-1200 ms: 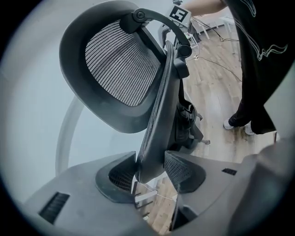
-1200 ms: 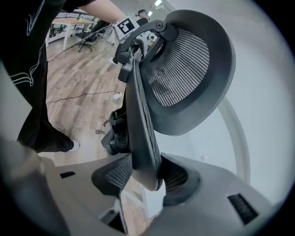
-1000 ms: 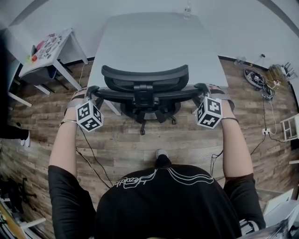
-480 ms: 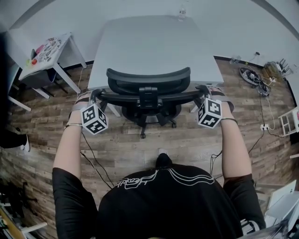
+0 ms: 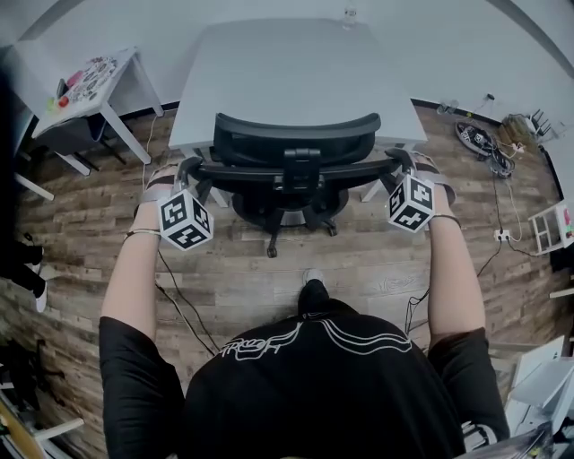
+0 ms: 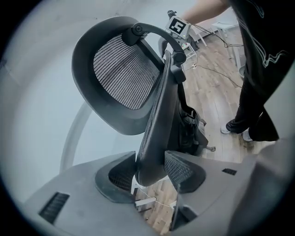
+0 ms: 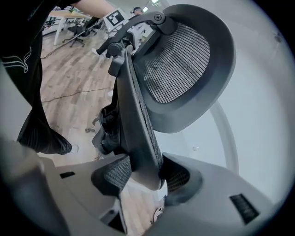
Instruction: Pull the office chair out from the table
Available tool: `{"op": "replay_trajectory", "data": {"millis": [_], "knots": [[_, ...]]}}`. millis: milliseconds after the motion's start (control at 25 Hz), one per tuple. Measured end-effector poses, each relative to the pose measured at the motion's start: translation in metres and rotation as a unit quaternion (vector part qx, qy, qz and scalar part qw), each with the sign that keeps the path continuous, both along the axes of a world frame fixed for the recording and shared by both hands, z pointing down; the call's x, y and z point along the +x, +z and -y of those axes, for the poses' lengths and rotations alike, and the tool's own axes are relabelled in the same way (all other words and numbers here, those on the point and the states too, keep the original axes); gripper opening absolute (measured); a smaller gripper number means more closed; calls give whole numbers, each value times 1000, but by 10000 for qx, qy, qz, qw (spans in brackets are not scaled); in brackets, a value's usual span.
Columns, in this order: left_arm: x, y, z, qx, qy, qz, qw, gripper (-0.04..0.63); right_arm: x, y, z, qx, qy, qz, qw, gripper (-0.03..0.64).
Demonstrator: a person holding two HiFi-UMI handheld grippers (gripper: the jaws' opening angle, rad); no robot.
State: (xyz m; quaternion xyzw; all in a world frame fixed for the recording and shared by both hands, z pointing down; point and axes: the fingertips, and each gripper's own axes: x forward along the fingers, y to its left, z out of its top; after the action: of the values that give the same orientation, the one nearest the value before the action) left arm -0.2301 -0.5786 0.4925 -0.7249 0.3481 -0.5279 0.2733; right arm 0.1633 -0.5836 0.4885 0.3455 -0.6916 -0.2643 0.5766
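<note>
A black mesh office chair stands at the front edge of the grey table, its headrest still over the tabletop. My left gripper is shut on the left edge of the chair's backrest. The pads press that edge from both sides. My right gripper is shut on the right edge of the backrest in the same way, its pads squeezing the rim. The seat and base are mostly hidden under the backrest.
A small white side table with colourful items stands at the left. Cables trail over the wood floor. Floor clutter and a white rack sit at the right. A bottle stands at the table's far edge. My shoe is behind the chair.
Both grippers have drawn back a little towards me with the chair in their grip. Less of the headrest now overlaps the tabletop, and the chair sits further right in the head view.
</note>
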Motion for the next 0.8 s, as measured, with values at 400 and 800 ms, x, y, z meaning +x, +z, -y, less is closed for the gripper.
{"op": "replay_trajectory", "data": {"millis": [400, 800], "knots": [[-3, -11, -23, -155, 90, 47, 9998, 190, -3, -12, -4, -35, 118, -4, 9999, 216], [-7, -16, -42, -221, -194, 122, 9995, 189, -7, -18, -20, -14, 21, 20, 10000, 216]]}}
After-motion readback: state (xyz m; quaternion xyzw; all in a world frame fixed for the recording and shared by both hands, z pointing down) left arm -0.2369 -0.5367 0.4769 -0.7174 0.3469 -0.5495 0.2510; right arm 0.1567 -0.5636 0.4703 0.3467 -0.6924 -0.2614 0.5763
